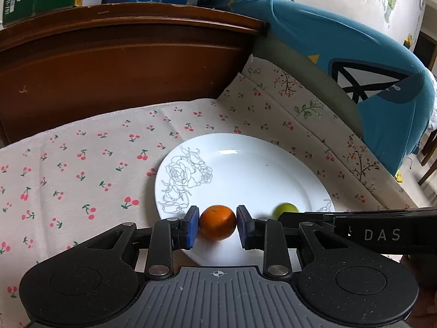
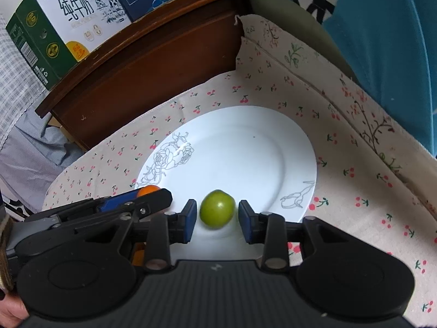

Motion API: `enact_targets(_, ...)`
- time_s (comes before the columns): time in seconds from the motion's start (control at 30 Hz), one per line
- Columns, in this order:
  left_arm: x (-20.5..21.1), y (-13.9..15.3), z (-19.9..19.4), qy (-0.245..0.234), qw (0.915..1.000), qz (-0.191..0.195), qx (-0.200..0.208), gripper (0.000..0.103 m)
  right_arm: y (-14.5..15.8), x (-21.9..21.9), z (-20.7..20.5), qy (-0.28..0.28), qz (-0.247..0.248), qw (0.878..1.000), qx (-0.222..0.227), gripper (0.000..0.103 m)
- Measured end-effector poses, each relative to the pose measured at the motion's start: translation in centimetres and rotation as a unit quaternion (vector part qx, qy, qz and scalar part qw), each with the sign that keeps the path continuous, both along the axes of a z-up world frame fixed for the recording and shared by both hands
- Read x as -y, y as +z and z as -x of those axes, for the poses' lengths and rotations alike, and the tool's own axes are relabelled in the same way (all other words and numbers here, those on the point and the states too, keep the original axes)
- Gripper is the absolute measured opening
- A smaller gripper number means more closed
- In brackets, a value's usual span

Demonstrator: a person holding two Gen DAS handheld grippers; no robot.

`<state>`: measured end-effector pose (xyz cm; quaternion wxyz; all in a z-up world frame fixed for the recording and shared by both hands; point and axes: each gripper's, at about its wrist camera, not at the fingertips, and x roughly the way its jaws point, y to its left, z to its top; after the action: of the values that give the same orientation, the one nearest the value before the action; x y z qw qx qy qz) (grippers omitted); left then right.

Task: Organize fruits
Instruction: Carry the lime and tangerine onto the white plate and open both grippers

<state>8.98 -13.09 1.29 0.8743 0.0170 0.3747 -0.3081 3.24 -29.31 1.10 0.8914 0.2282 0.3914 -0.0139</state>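
A white plate (image 1: 245, 169) with a grey line-drawn rose lies on the cherry-print cloth (image 1: 82, 164). At its near edge, the left gripper (image 1: 217, 225) holds its jaws narrow around the orange (image 1: 217, 225), pads touching or nearly so. The right gripper (image 2: 217, 218), lettered "DAS", brackets the green fruit (image 2: 217, 209) with slim gaps. A carton (image 2: 68, 27) on the headboard (image 2: 153, 63) reads "纯牛奶".
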Motion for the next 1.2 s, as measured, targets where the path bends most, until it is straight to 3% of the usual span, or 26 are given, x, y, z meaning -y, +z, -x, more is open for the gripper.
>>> enact_targets(0.2,-0.8,1.1,0.1,0.013,0.9998,0.009,0.01,0.034,0.8,0.9,0.3,-0.016,0.013,1.0,0.012,0.035)
enact_targets(0.33,-1.9,1.7,0.1,0.026,0.9995,0.017,0.009,0.034,1.6,1.9,0.7,-0.054,0.06,0.996,0.021,0.035)
enact_targets(0.57,-3.8,1.4,0.8,0.045,0.9989,-0.014,-0.006,0.037,0.4,4.3,0.8,-0.121,0.067,0.99,-0.023,0.036)
enact_targets(0.7,-3.9,0.4,1.3,0.046,0.9981,-0.038,-0.013,0.038,-0.8,4.9,0.6,-0.114,0.03,0.992,-0.041,0.036)
enact_targets(0.8,-3.9,0.2,1.8,0.043,0.9984,-0.037,-0.008,0.045,-0.8,4.7,0.6,-0.107,0.033,0.993,-0.034,0.036)
enact_targets(1.2,-4.8,0.4,4.9,0.055,0.9976,-0.042,0.0,0.052,-0.7,2.3,0.4,-0.032,0.072,0.997,-0.021,0.034)
